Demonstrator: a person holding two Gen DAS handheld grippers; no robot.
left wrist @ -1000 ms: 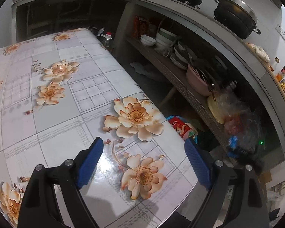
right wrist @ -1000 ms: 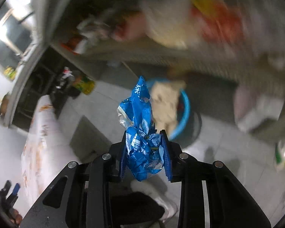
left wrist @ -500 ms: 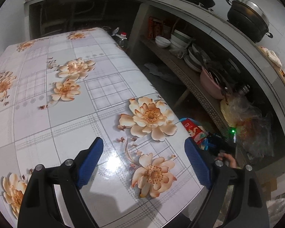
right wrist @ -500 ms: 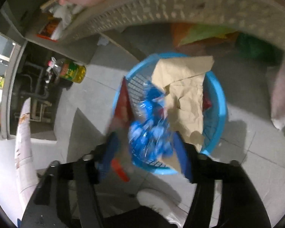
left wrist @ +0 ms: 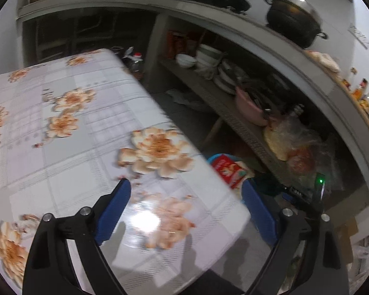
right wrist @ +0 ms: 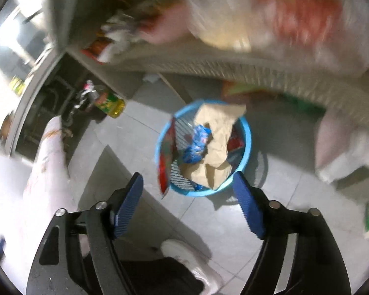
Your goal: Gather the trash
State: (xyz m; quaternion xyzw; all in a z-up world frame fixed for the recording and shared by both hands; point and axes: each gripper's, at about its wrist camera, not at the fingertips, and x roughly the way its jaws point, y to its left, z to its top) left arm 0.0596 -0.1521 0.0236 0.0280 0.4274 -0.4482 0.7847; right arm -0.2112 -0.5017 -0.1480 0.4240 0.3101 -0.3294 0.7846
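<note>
So on our right side, the right gripper [right wrist: 188,191] has its fingers spread wide with nothing between them, hanging above the floor [right wrist: 283,177]. Just past the fingertips sits the blue basket [right wrist: 246,147] on the tiles, and the blue wrapper [right wrist: 196,145] is lying inside it, wedged between a red packet [right wrist: 166,157] along the basket's left wall and a crumpled brown paper [right wrist: 219,132]. Beyond that the shelf [right wrist: 233,66] is too blurry for us to name anything on it.

Our left gripper [left wrist: 185,204] is also spread wide and empty, over the near right corner of the flowered worktop [left wrist: 61,157]. Past the worktop's right edge we can just see the basket's rim [left wrist: 212,157] with the red packet [left wrist: 227,170] poking out. Farther back there's a shelf [left wrist: 221,100] of bowls and plates, with a black pot [left wrist: 292,22] up top.
</note>
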